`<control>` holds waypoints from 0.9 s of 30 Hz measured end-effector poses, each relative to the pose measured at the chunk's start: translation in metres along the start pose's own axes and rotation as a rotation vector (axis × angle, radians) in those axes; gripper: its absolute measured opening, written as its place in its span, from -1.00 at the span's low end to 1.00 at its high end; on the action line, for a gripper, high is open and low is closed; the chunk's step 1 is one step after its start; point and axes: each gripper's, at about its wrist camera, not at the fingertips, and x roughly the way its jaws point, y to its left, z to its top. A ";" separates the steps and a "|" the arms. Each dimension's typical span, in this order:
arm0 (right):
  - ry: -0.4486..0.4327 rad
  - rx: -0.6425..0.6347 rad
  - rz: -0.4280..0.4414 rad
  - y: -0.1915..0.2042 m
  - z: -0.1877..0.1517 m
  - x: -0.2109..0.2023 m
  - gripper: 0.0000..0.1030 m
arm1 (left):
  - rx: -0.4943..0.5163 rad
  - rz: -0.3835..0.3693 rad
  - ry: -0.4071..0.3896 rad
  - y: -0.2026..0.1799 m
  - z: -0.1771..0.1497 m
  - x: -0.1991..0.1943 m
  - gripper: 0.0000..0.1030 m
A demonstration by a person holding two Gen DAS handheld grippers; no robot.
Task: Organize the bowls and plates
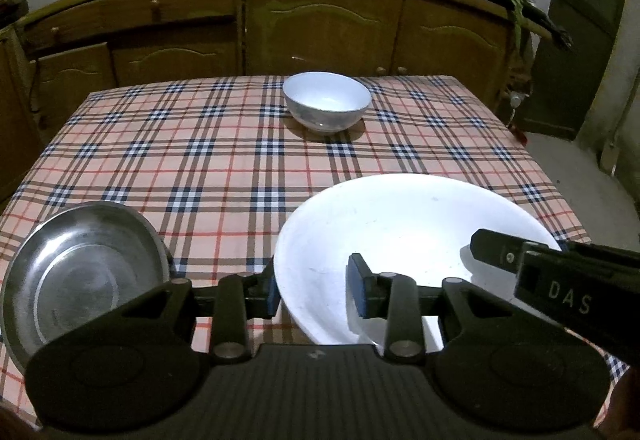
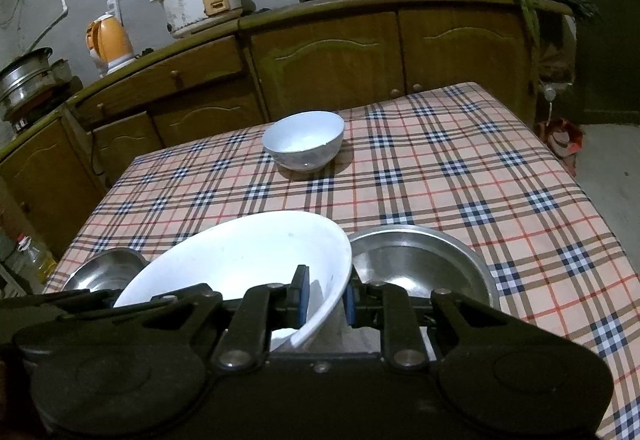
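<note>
A: Fingers first. Right gripper [image 2: 323,300] pinches the near rim of the white plate [image 2: 240,260], one pad inside, one outside. Left gripper [image 1: 316,290] straddles the plate's opposite edge; I judge it gripped but cannot see contact.

B: Largest to smallest, all placed from the white plate?

A: Checked tablecloth [image 1: 200,159] spreads beneath it. The plate sits tilted at the near edge, raised between both grippers. Steel dish [image 2: 420,264] lies just beside it on the right gripper's side. Second steel dish [image 1: 80,272] flanks it on the left gripper's side. White bowl [image 1: 327,105] stands well beyond it, toward the cabinets.

B: Coming move?

A: Probably stacking. The right-hand dish is nearest, directly ahead of the right fingers.
</note>
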 end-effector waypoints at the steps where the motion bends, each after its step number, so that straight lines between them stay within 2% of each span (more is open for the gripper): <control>1: 0.000 0.002 -0.001 -0.001 0.000 0.000 -0.55 | 0.002 -0.002 0.000 -0.001 0.000 0.000 -0.34; 27: 0.001 0.049 -0.037 -0.024 -0.005 -0.008 -0.55 | 0.031 -0.030 0.013 -0.023 -0.004 0.005 -0.34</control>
